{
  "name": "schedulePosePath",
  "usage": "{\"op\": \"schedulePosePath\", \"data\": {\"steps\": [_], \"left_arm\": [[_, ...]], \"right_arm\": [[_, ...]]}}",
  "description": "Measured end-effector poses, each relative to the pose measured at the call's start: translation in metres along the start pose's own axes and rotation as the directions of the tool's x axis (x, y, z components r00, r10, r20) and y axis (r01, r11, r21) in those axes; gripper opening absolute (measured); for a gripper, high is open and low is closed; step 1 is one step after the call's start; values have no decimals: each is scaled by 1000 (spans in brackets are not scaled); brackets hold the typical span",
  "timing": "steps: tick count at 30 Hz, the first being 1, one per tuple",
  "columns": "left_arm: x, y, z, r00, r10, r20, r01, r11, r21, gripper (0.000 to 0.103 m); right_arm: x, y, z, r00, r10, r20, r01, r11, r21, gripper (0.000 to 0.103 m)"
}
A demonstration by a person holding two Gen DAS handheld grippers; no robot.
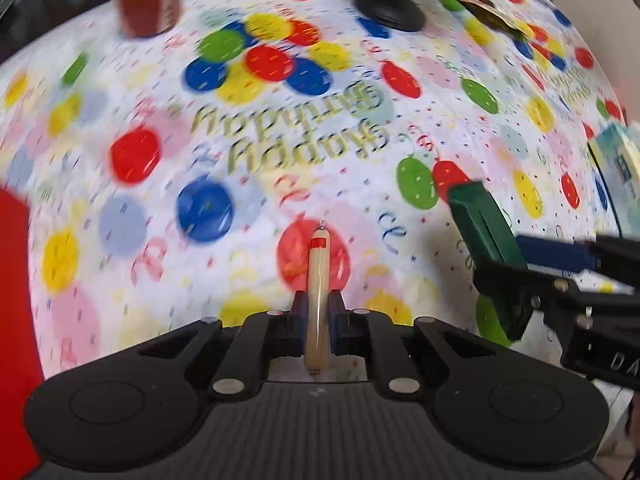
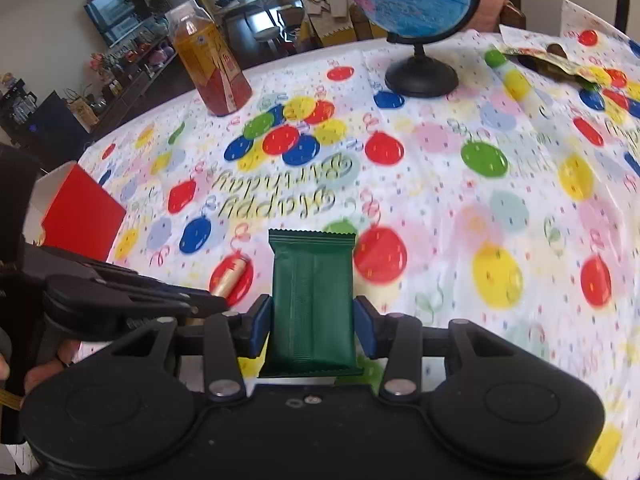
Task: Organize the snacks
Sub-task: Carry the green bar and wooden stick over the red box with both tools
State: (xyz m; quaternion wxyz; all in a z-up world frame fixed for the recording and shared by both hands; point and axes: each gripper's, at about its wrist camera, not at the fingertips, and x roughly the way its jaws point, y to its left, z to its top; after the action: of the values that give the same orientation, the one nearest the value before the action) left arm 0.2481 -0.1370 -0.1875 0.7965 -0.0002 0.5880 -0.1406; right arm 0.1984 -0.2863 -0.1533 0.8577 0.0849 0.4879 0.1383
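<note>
On the table [image 2: 440,208], under one balloon-print cloth [image 2: 500,152]: one sausage stick [image 1: 318,288], one green snack packet [image 2: 313,300], one red box [image 2: 82,212], one bottle of amber drink [image 2: 212,68], one globe [image 2: 412,0] on a black stand, one flat crumpled wrapper [image 2: 560,60] at the far right edge (blurred, contents unreadable). Two grippers: left gripper [image 1: 318,312], right gripper [image 2: 313,320]. At the right rim of the left wrist view, one pale blue carton [image 1: 620,160], partly cut off.

sausage stick [image 1: 318,280]: thin, pale beige, red band near its far tip, metal clip at the end; held above the cloth, pointing away | green snack packet [image 2: 313,300]: flat, dark green, crimped zigzag top edge, centre seam; held upright lengthwise, just right of the sausage stick, apart from it
</note>
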Motion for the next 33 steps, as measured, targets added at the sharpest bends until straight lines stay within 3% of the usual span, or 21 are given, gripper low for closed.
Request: {"op": "schedulePosePath", "data": {"steps": [11, 23, 33], "left_arm": [[-67, 33, -51, 998, -7, 67, 18, 986, -167, 10], [-151, 71, -82, 976, 26, 215, 20, 978, -207, 10], [-200, 129, -105, 957, 56, 284, 12, 973, -232, 10]], "right_arm": [[-28, 45, -30, 999, 30, -14, -30, 999, -28, 42], [-64, 127, -27, 997, 36, 70, -27, 991, -128, 42], [-70, 210, -20, 991, 61, 122, -37, 982, -186, 42]]}}
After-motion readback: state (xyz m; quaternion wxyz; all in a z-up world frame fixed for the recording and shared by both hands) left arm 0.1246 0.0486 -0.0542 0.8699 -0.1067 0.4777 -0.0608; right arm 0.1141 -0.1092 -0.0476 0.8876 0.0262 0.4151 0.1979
